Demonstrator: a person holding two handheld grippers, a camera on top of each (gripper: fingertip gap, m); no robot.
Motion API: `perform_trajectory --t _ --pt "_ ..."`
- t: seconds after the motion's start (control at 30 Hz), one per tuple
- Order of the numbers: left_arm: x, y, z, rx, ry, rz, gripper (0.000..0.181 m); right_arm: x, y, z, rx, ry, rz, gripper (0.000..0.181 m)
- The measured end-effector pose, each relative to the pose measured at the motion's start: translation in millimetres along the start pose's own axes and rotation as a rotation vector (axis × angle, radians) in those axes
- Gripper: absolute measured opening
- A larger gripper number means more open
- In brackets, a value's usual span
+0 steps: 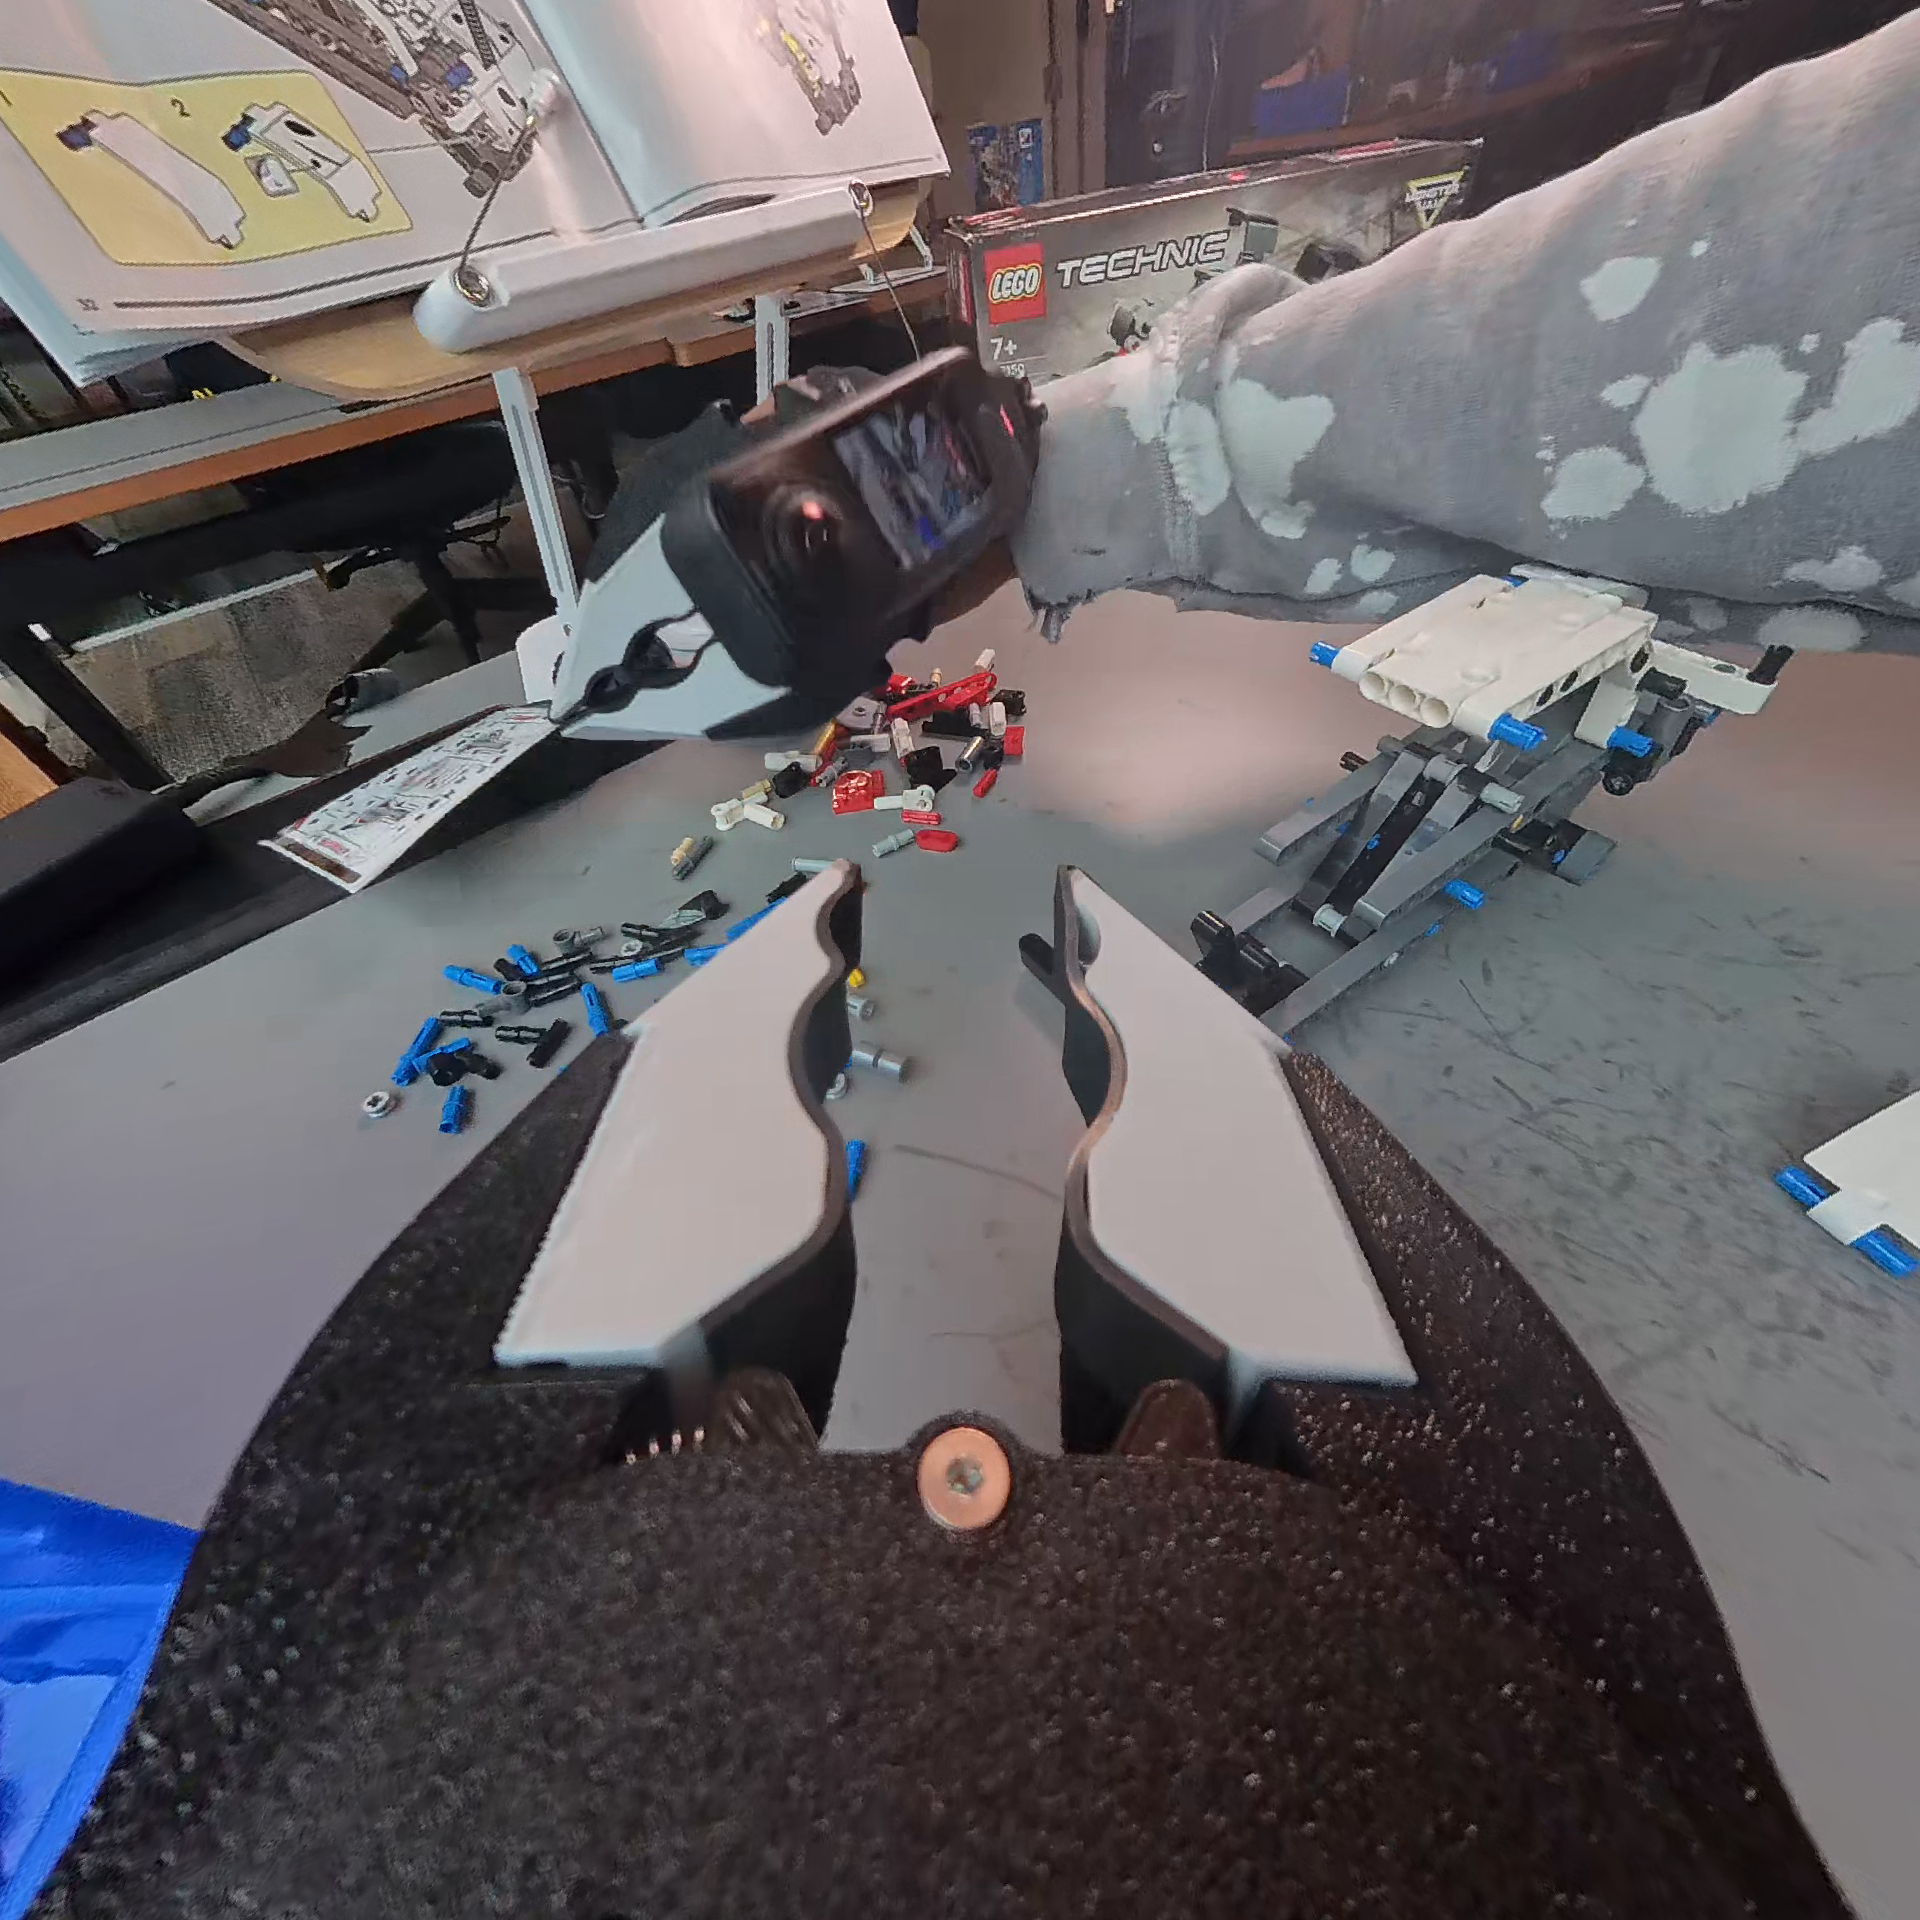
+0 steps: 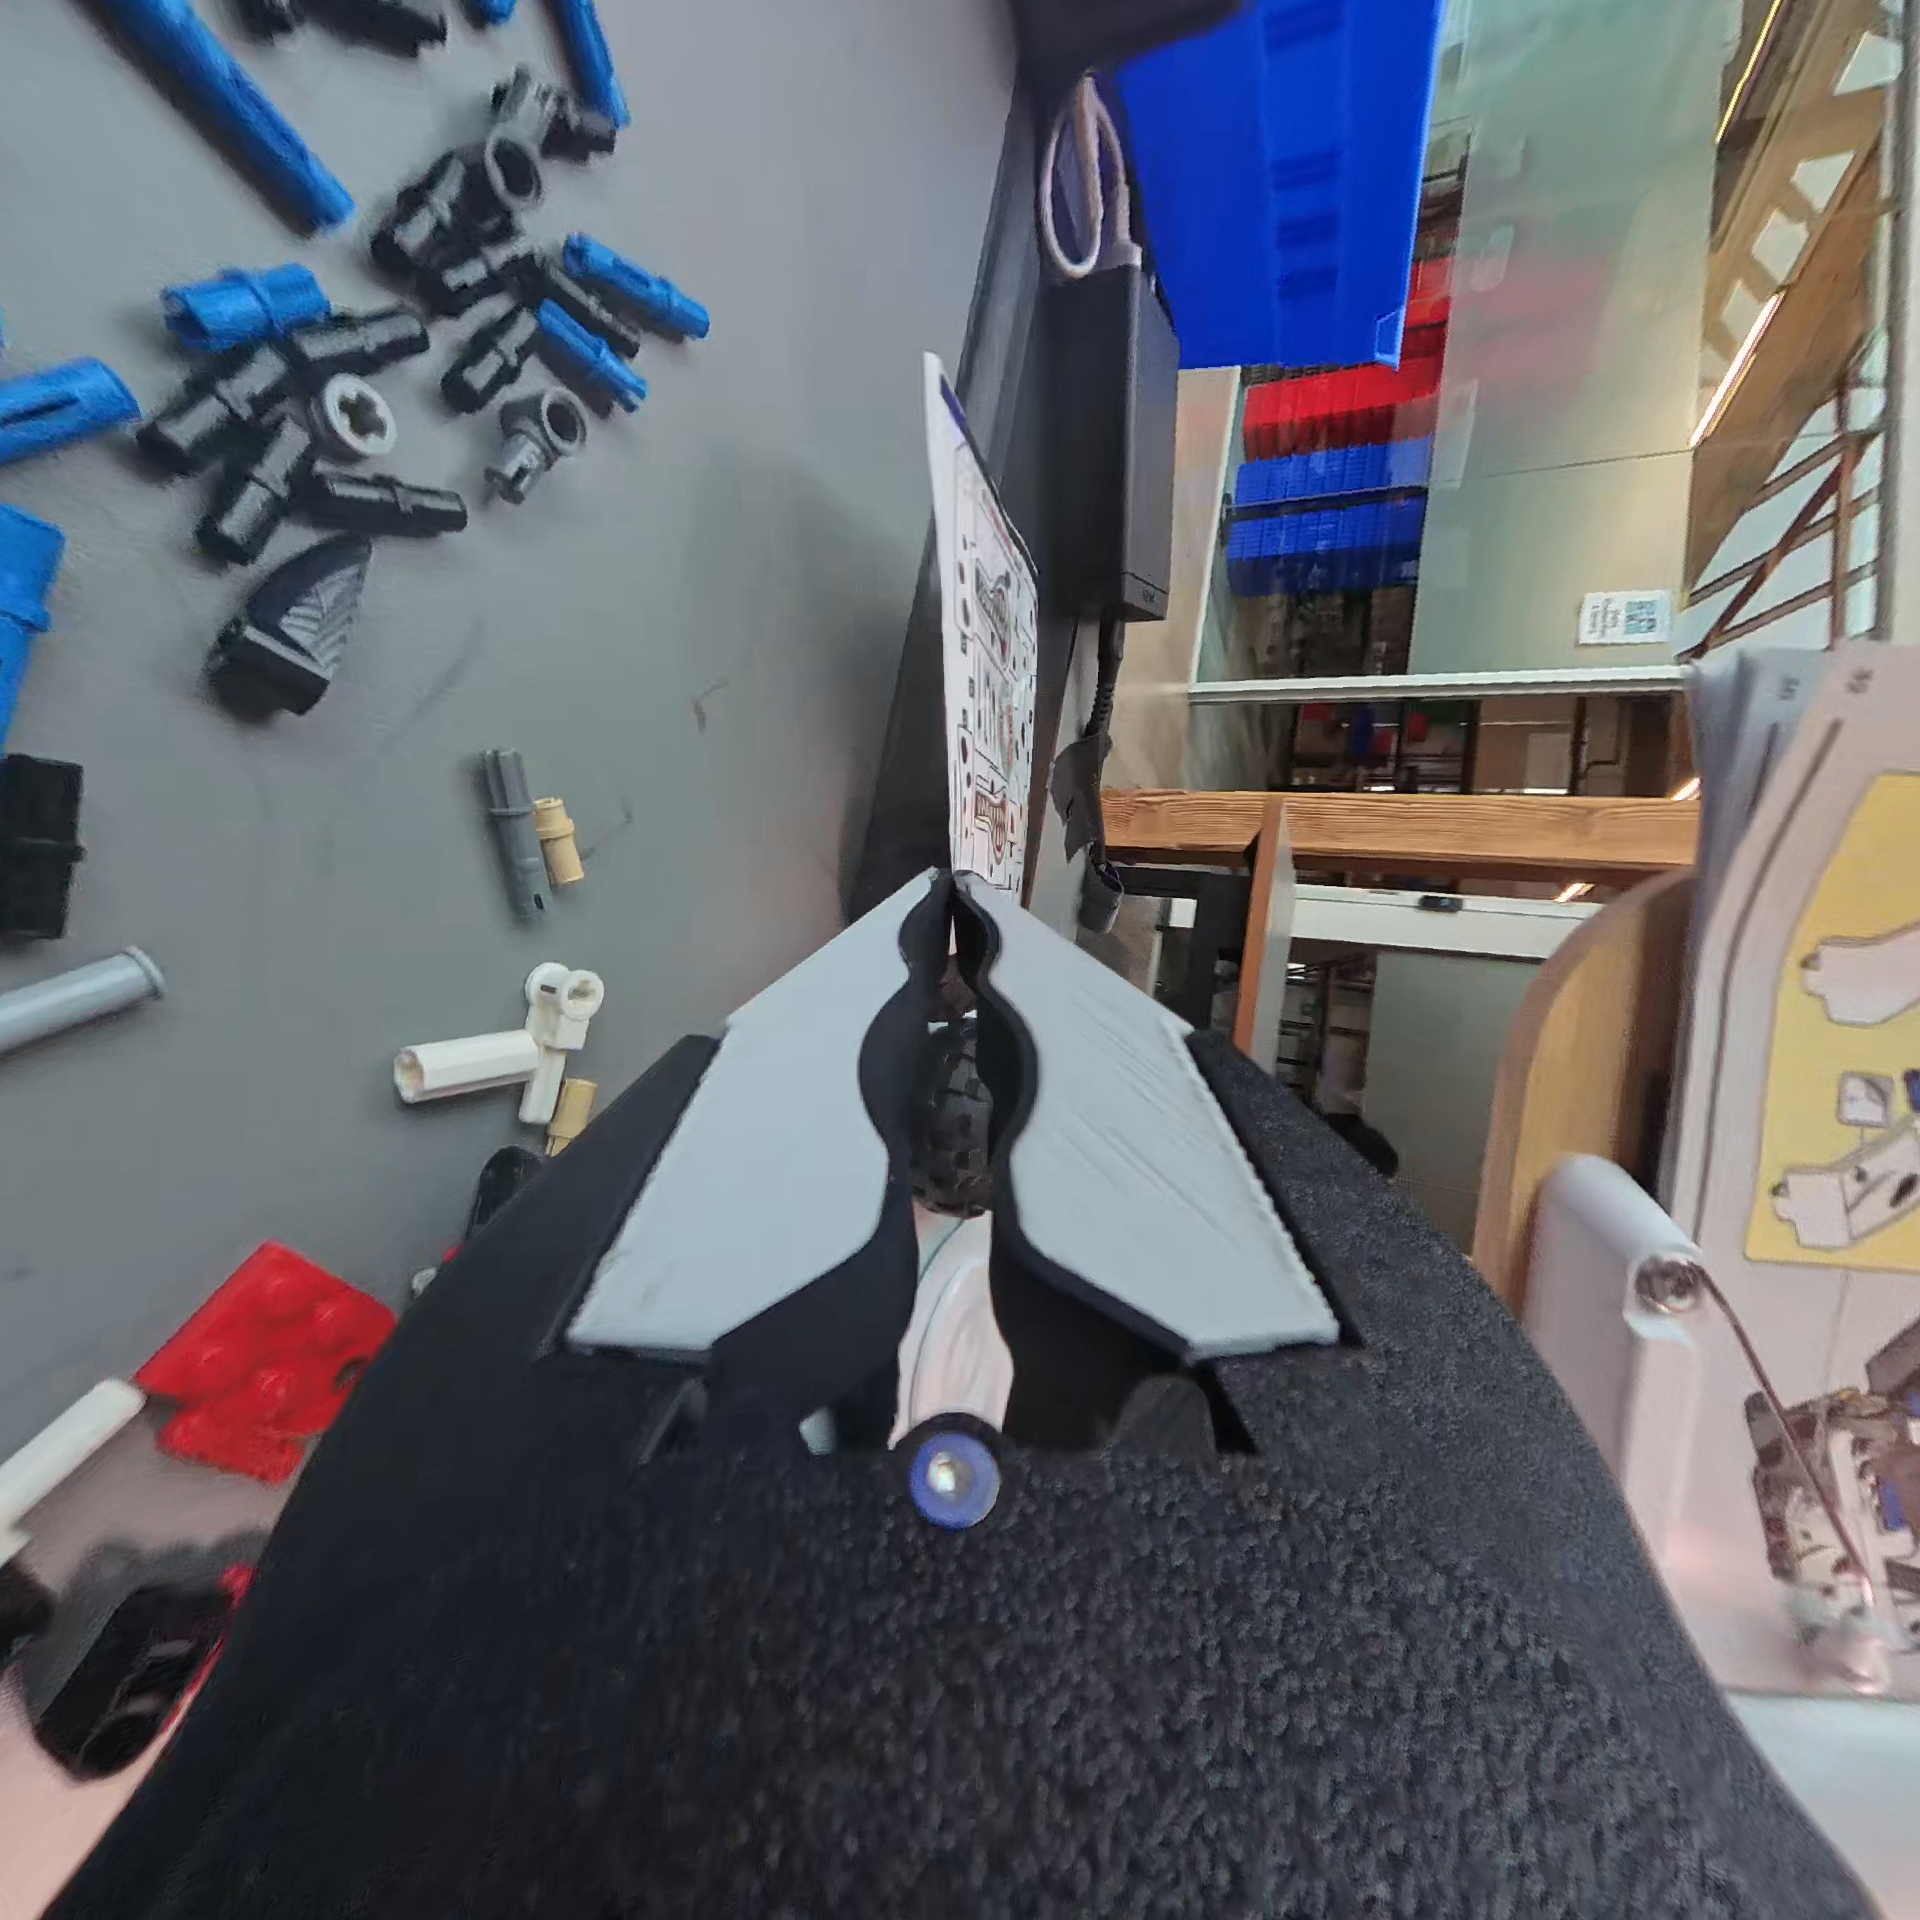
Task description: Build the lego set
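Bricks (image 1: pixel 582 997) lie loose on the bench (image 1: pixel 1039 1195) so I can pick. My left gripper (image 1: pixel 956 883) hangs open and empty above them. My right gripper (image 2: pixel 951 883) is pinched on a paper sheet (image 2: pixel 987 623). The half-built model (image 1: pixel 1455 790) waits nearby.

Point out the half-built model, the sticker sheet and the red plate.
half-built model (image 1: pixel 1496 665): left wrist view, on its white top panel.
sticker sheet (image 1: pixel 416 795): left wrist view, middle of the sheet.
red plate (image 2: pixel 272 1351): right wrist view, on its studded face.
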State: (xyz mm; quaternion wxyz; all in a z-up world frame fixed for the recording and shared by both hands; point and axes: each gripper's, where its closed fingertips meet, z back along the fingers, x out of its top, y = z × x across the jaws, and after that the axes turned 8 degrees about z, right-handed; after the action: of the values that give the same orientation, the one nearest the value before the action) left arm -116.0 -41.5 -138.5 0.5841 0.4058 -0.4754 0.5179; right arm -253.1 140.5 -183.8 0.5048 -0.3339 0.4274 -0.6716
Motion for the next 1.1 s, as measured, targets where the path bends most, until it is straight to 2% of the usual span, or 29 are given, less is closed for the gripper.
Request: perform_trajectory --t 0.1,0.2,0.27,0.33,0.4,0.43,0.5,0.53,0.6,0.63,0.7,0.73,0.8,0.87,0.93,1.03,1.1 --pt "4 -6 3 -0.049 -0.024 0.025 0.036 4 -32 38 -0.086 -0.068 -0.106 0.000" --pt "22 -15 9 -0.182 -0.113 0.220 0.043 18 -62 104 -0.230 -0.154 -0.161 0.000" --pt "40 -17 17 -0.323 -0.199 0.477 0.060 34 -69 157 -0.326 -0.208 -0.192 0.000" --pt "58 -12 26 -0.505 -0.294 0.863 0.080 53 -66 213 -0.431 -0.237 -0.195 0.000" --pt "71 -6 35 -0.750 -0.377 1.270 0.089 73 -54 265 -0.507 -0.265 -0.226 0.000" --pt "73 -9 37 -0.834 -0.385 1.367 0.090 82 -47 287 -0.544 -0.260 -0.215 0.000" --pt "74 -35 35 -0.914 -0.310 1.349 0.092 101 -28 322 -0.612 -0.223 -0.095 0.000" --pt "78 -50 37 -0.959 -0.283 1.307 0.072 112 -15 333 -0.626 -0.201 -0.009 0.000" --pt "85 -65 39 -0.951 -0.298 1.198 0.032 130 15 345 -0.606 -0.186 0.112 0.000" --pt "87 -73 41 -0.938 -0.300 1.110 0.003 135 29 348 -0.581 -0.189 0.138 0.000" --pt "85 -89 43 -0.899 -0.261 0.907 0.000 133 50 351 -0.506 -0.186 0.103 0.000" --pt "84 -96 44 -0.875 -0.246 0.801 0.000 131 58 352 -0.431 -0.211 -0.004 0.005" --pt "82 -101 43 -0.823 -0.218 0.661 0.000 134 58 364 -0.282 -0.357 -0.375 0.022" --pt "80 -104 41 -0.797 -0.194 0.607 0.000 133 36 381 -0.191 -0.509 -0.758 0.040" --pt "78 -108 40 -0.800 -0.184 0.596 0.000 118 13 388 -0.175 -0.594 -1.050 0.040" --pt "70 -124 39 -0.844 -0.154 0.579 0.000 107 14 372 -0.057 -0.638 -1.341 0.045" --pt "66 -135 41 -0.874 -0.139 0.570 0.000 114 23 364 0.023 -0.699 -1.419 0.049"
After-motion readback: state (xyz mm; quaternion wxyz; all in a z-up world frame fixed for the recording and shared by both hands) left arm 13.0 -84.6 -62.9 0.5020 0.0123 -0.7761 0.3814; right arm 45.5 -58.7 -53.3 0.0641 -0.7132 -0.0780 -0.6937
